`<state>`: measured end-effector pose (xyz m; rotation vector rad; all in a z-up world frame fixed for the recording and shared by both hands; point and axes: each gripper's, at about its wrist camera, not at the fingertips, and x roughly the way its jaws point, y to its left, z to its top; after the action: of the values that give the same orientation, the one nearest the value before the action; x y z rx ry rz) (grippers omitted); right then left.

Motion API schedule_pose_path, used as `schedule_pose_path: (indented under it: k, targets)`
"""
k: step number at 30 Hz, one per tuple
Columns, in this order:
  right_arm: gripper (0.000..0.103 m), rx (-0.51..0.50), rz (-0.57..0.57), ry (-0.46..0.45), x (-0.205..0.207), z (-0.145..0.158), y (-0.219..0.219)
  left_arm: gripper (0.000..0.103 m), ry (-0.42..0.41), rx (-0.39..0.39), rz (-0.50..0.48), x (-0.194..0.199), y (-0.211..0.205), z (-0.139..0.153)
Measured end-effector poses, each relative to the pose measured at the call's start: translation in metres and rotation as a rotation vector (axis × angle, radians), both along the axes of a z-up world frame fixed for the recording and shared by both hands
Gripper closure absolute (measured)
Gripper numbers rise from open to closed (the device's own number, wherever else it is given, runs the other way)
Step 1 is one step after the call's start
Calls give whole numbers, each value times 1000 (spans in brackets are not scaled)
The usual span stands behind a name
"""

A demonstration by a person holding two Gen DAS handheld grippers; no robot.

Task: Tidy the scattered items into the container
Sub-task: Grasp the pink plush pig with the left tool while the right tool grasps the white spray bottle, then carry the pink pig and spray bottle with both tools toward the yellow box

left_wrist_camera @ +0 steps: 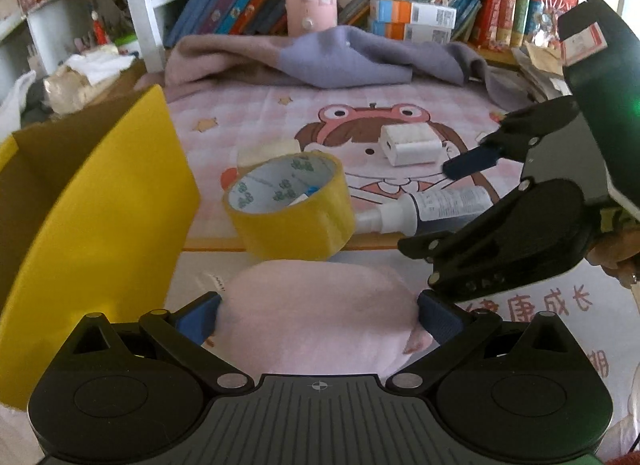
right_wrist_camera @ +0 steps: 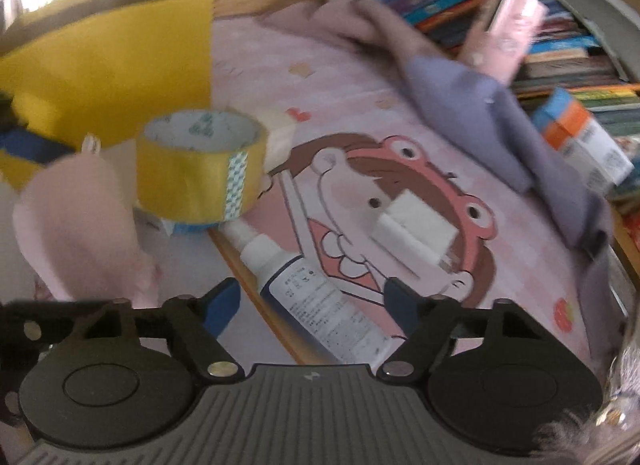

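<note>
From the left wrist camera, the left gripper [left_wrist_camera: 318, 315] has its blue-padded fingers pressed against both sides of a soft pale-pink plush toy [left_wrist_camera: 316, 313], clamped on it. Just beyond the toy stands a roll of yellow packing tape [left_wrist_camera: 290, 209], and beside that lies a white-capped squeeze bottle with a printed label [left_wrist_camera: 424, 209] on the pink cartoon-print mat [left_wrist_camera: 248, 117]. A white rectangular charger block [left_wrist_camera: 408, 144] rests farther back on the mat. The yellow cardboard box [left_wrist_camera: 100, 225] with an open top stands to the left, close to the toy. The right gripper [left_wrist_camera: 444, 205] reaches in from the right with its fingers apart above the bottle

From the right wrist camera, the right gripper [right_wrist_camera: 312, 305] is spread wide with the squeeze bottle [right_wrist_camera: 316, 301] lying between its fingers; whether the pads touch it I cannot tell. The tape roll [right_wrist_camera: 196, 169], plush toy [right_wrist_camera: 80, 225], charger block [right_wrist_camera: 412, 233] and yellow box [right_wrist_camera: 108, 65] lie ahead
</note>
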<state>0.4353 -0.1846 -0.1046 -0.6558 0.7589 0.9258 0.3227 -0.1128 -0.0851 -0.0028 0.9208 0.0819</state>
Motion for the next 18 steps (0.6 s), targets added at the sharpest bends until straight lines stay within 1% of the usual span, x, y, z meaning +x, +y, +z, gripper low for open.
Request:
schedule_pose_path:
  k: [1, 3, 5, 8, 10, 11, 12, 14, 18]
  targets:
    - [34, -5, 23, 0, 1, -2, 2, 0, 3, -5, 0, 2, 1, -2]
    - [35, 3, 48, 15, 5, -4, 2, 0, 1, -21, 9, 4, 3, -4]
    - [51, 10, 54, 53, 7, -3, 0, 0, 2, -35, 17, 5, 4, -5]
    - [59, 0, 27, 90, 3, 1, -6, 0, -1, -51, 14, 3, 6, -7]
    - [62, 6, -17, 156, 0, 4, -15, 0, -1, -75, 22, 2, 10, -8]
    - [67, 15, -48, 194, -1, 5, -20, 0, 3, -90, 29, 1, 11, -10]
    - [70, 24, -79, 230, -4, 5, -25, 0, 10, -105, 36, 1, 13, -11]
    - [72, 39, -127, 281, -11, 5, -32, 0, 28, -123, 41, 2, 14, -15]
    - [72, 63, -175, 265, -21, 3, -31, 0, 84, -137, 38, 7, 14, -24]
